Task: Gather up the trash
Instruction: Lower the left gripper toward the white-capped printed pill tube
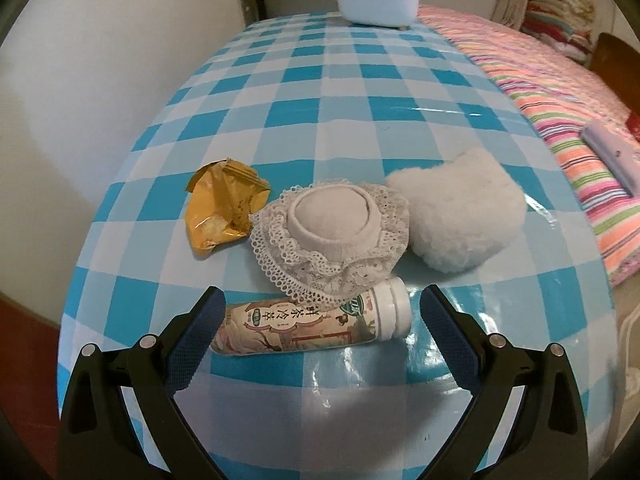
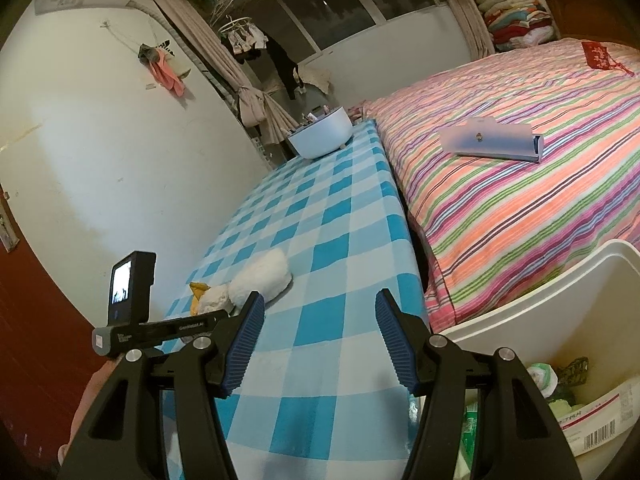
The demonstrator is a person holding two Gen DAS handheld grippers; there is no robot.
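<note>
Left wrist view is showing the left gripper [image 1: 320, 312] hanging low over the checked bench [image 1: 340, 120] with its jaws spread wide, bracketing a drink bottle [image 1: 316, 326] that is lying on its side, white cap pointing right; the pads are not yet touching it. Behind the bottle a lace-trimmed cloth cap [image 1: 332, 232] is overlapping its upper edge, a crumpled yellow wrapper [image 1: 222, 210] is lying just to the left, and a fluffy white pouch [image 1: 460, 216] is resting to the right. The bottle and wrapper look like the trash still waiting; the two soft items are probably not rubbish, though that is a guess.

Right wrist view has the right gripper [image 2: 320, 340] hovering above the near end of the bench, jaws apart and holding nothing. At its right a white bin [image 2: 560, 276] is sitting beside the striped bed [image 2: 520, 200], and it is already holding some waste: a labelled paper packet [image 2: 592, 424], green packaging and other scraps. So collecting is partly done, judging by that. A pale bowl [image 2: 320, 136] at the far end is holding small items too tiny to identify.
</note>
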